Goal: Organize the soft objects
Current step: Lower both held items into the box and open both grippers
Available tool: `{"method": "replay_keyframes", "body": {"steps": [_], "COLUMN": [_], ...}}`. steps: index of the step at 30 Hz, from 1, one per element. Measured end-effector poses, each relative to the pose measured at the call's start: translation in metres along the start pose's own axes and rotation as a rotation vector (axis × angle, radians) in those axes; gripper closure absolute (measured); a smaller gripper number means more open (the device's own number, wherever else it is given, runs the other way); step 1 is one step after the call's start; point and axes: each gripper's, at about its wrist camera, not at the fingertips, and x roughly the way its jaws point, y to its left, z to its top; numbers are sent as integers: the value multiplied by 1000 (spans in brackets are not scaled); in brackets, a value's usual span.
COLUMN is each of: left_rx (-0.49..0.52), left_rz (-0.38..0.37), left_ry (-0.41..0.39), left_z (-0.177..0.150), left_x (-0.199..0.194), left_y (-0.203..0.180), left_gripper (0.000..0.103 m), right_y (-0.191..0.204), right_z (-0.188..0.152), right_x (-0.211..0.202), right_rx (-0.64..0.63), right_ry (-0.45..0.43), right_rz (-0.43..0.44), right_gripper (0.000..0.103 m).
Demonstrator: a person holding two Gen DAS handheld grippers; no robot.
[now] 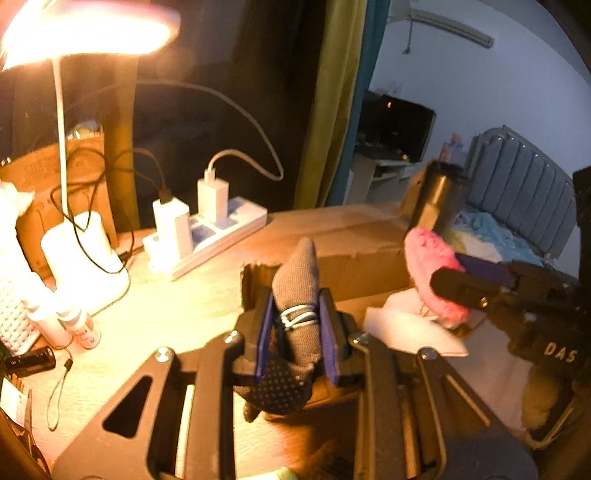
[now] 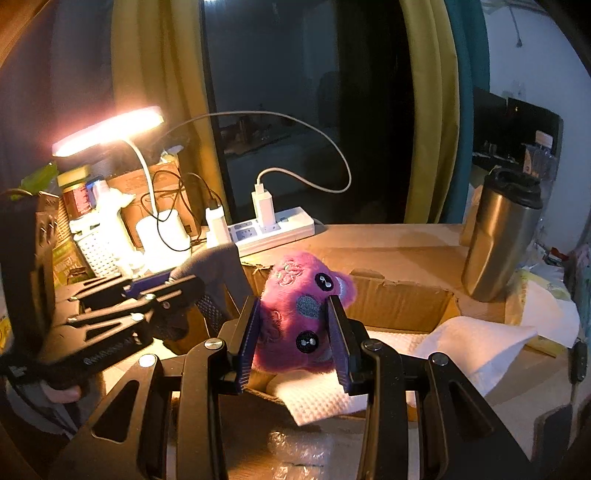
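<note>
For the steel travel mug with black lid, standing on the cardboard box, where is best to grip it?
Probably the plain middle of the steel travel mug with black lid, approached level from the open front side: it stands upright, and its body narrows downward, so a low grip could slip.

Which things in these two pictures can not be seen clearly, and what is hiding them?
- Cardboard box floor: right wrist view, hidden by the pink plush toy, white paper and the right gripper.
- Grey glove fingers: left wrist view, behind the left gripper.
- Bottle labels: left wrist view, washed out by the lamp.
- Steel tumbler: left wrist view, blurred.
</note>
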Motion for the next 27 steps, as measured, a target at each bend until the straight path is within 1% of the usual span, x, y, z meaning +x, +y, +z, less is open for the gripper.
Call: {"method": "replay_keyframes", "body": {"steps": [4,5,7,10,12,13,17,25,27], "left_rx": [-8,-8,-10,8,11,7,-6,-19,-23], "left_rz": [33,43,40,34,8,-11,-19,-2,5], "left_ry": [50,63,90,99,106,107,89,67,65], "left_z": [-4,-5,-6,-7,-6,-6,-2,-1,-1], "left_x": [19,24,31,32,31,29,19,2,-1], "left_y": [4,5,6,1,-1,-1,0,6,9], "left_gripper": [77,75,73,65,51,51,51,50,50], "right_y": [-3,-3,-4,-4,-3,-2,0,13,15], "right_z": [-1,-1,-1,-2,-2,-2,-2,-1,-1], "right_x": [13,15,23,31,37,39,45,52,52], "right_rx": [4,4,6,7,6,5,3,-19,-23], "right_ry": [16,18,27,39,48,53,61,75,81], "right_rz": [11,13,21,30,37,40,47,70,69], "right_gripper": [65,65,65,65,65,65,65,65,61]}}
